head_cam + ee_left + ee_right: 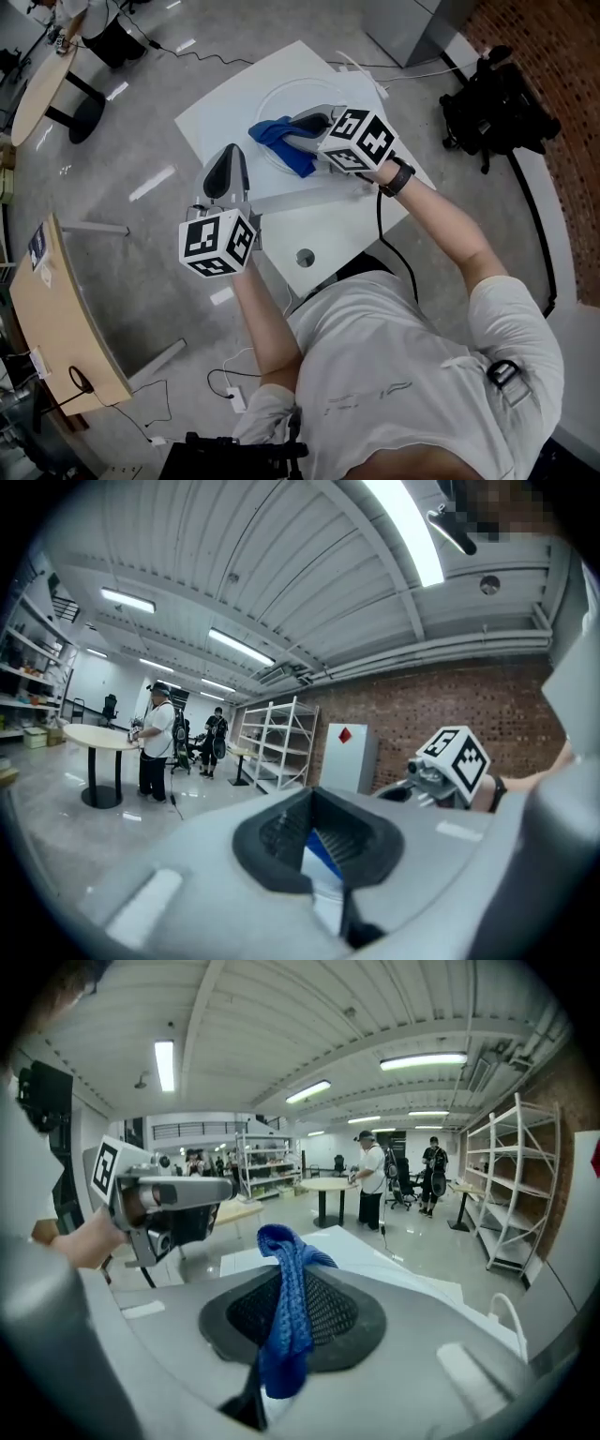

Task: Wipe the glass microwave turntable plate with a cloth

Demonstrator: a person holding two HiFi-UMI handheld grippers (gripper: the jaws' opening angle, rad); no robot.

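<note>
We see a white table [328, 225] | black bag [497, 98] on the floor [187, 56] near a brick wall [562, 56] | two people [156, 752] standing near a round table [94, 735] | white shelving [277, 742] beside a white cabinet [342, 757]

Head view: from above the person, facing steeply down on the white tabletop [328, 223], the left hand-held gripper [230, 157] and the right hand-held gripper [298, 127].
Left gripper view: close behind its own jaws, roughly level, toward a brick wall [441, 705].
Right gripper view: close behind its jaws, roughly level, toward shelves [516, 1185].
Shared: each gripper view catches the other hand-held gripper; all three show the blue cloth [281, 141].
</note>
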